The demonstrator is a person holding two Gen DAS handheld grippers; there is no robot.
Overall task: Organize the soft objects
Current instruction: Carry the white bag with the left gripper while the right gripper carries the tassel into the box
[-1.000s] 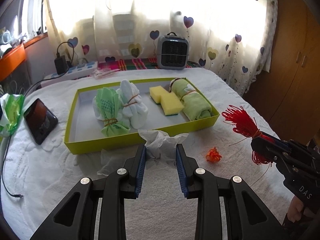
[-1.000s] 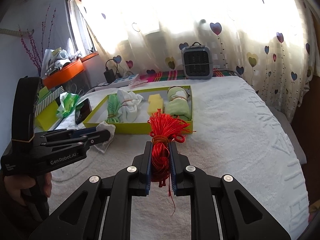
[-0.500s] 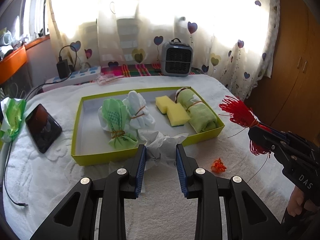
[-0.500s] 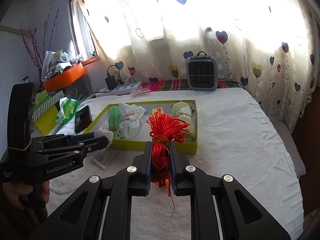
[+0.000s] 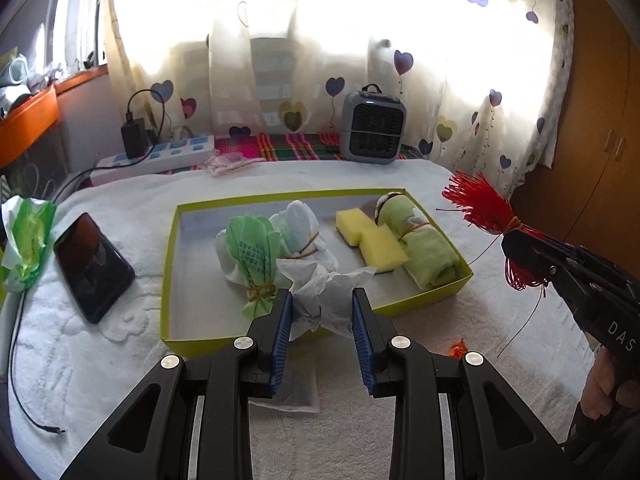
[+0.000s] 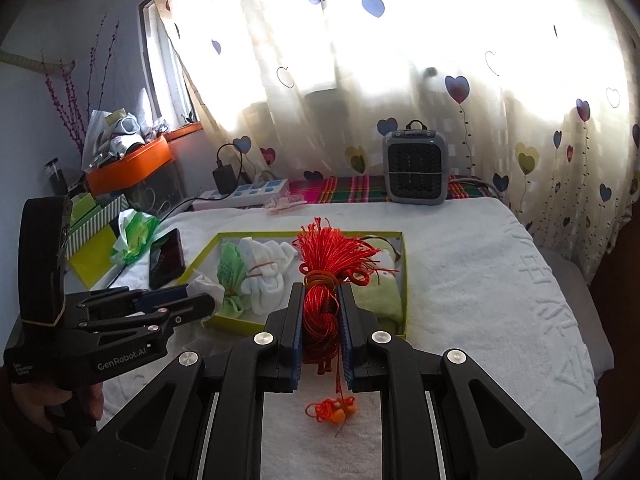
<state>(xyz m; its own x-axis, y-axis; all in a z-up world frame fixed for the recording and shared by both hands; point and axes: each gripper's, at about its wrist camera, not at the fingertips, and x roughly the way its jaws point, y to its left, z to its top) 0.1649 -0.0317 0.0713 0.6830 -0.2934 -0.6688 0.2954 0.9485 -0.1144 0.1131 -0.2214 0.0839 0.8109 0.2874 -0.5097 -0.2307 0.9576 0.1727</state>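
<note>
A yellow-green tray (image 5: 170, 264) on the white bed holds a green cloth bundle (image 5: 252, 256), a white cloth bundle (image 5: 300, 232), two yellow sponges (image 5: 370, 236) and a rolled green towel (image 5: 424, 244). My left gripper (image 5: 322, 304) is shut on a crumpled white tissue (image 5: 324, 288), held over the tray's near edge. My right gripper (image 6: 320, 300) is shut on a red tassel (image 6: 324, 256), held above the bed, near the tray's right end (image 6: 404, 280). The tassel also shows in the left wrist view (image 5: 480, 204).
A small orange thread knot (image 6: 332, 410) lies on the bed below the right gripper. A black phone (image 5: 92, 264) and a green-white wrapper (image 5: 28, 236) lie left of the tray. A grey fan heater (image 5: 372, 128) and a power strip (image 5: 160, 156) stand at the back.
Both grippers rose and moved forward toward the tray with their loads. The tissue now hangs over the tray's near edge; the tassel is closer to the tray's right end.
</note>
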